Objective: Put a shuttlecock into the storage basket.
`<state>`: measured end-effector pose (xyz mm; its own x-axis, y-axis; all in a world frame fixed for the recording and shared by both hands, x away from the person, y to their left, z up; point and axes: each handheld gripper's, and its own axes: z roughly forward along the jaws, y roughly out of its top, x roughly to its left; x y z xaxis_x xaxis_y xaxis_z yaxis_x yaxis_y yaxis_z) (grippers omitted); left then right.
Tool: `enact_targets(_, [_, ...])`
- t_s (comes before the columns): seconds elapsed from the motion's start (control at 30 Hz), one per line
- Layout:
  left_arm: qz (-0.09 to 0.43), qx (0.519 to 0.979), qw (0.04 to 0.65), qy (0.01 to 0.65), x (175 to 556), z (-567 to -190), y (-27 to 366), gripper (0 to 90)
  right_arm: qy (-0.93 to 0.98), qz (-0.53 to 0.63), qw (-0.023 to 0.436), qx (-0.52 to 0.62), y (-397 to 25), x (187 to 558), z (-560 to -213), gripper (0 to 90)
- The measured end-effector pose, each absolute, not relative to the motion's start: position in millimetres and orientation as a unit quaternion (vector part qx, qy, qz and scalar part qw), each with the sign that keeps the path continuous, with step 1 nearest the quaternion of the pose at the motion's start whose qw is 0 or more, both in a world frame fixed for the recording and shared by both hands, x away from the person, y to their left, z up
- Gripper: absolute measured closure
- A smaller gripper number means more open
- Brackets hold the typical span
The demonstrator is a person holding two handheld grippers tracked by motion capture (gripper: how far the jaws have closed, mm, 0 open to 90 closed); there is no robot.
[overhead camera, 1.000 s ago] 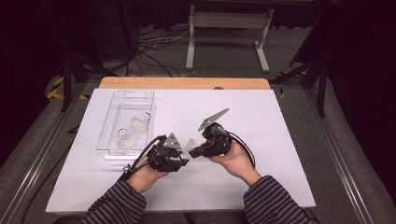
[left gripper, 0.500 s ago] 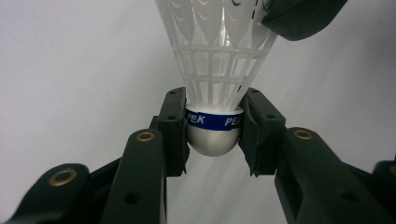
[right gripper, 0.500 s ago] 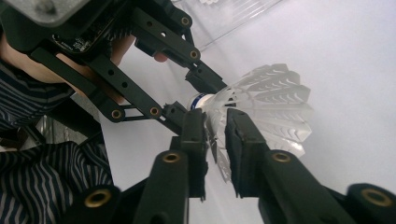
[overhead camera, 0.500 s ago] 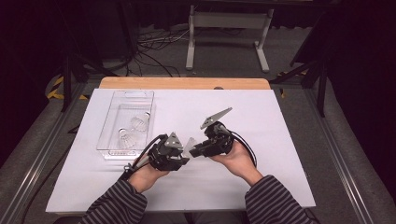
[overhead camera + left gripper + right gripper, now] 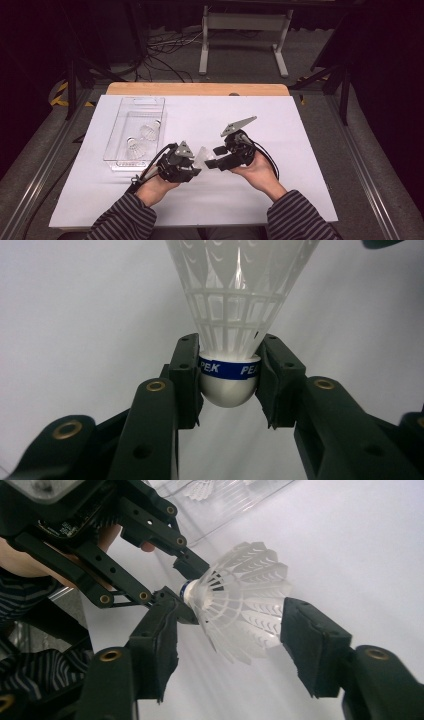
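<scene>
My left hand-held gripper [image 5: 227, 385] is clamped on the shuttlecock [image 5: 235, 315] at its cork, above the desk [image 5: 300, 150]. My right hand-held gripper [image 5: 227, 645] straddles the skirt, jaws apart. 2 shuttlecocks lie in the clear tray [image 5: 116, 145].

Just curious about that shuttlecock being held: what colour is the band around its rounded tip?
Dark blue with white lettering, circling the shuttlecock where skirt meets tip; the left gripper view shows it best.

White plastic shuttlecock [image 5: 235, 300], blue-banded rounded cork base, held off table, skirt pointing away from base.
</scene>
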<state>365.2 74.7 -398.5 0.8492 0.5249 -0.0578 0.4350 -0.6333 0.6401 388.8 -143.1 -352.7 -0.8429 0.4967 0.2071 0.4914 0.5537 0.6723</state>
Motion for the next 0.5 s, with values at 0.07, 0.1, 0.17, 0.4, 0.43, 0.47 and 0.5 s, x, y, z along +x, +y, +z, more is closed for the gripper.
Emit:
enact_targets(0.07, [0.066,0.901,0.335,0.267,365,-399,75,65.2,0.88,0.382,0.007,0.283,-146,388,-352,36.5])
enact_targets(0.1, [0.065,0.901,0.335,0.267,365,-399,75,65.2,0.879,0.383,0.009,0.284,-147,387,-352,35.2])
enact_targets(0.17, [0.066,0.901,0.336,0.266,365,-398,75,65.2,0.876,0.385,0.016,0.29,-149,385,-352,32.0])
enact_targets(0.4, [0.066,0.902,0.335,0.266,363,-397,76,65.2,0.87,0.387,0.042,0.302,-160,380,-354,29.5])
enact_targets(0.43, [0.065,0.901,0.336,0.265,363,-397,76,65.2,0.868,0.39,0.046,0.305,-162,379,-354,28.5])
enact_targets(0.47, [0.066,0.902,0.335,0.266,363,-397,77,65.2,0.866,0.39,0.05,0.307,-165,379,-354,27.4])
enact_targets(0.5, [0.066,0.902,0.335,0.265,363,-396,77,65.2,0.865,0.393,0.054,0.309,-167,378,-354,26.6])
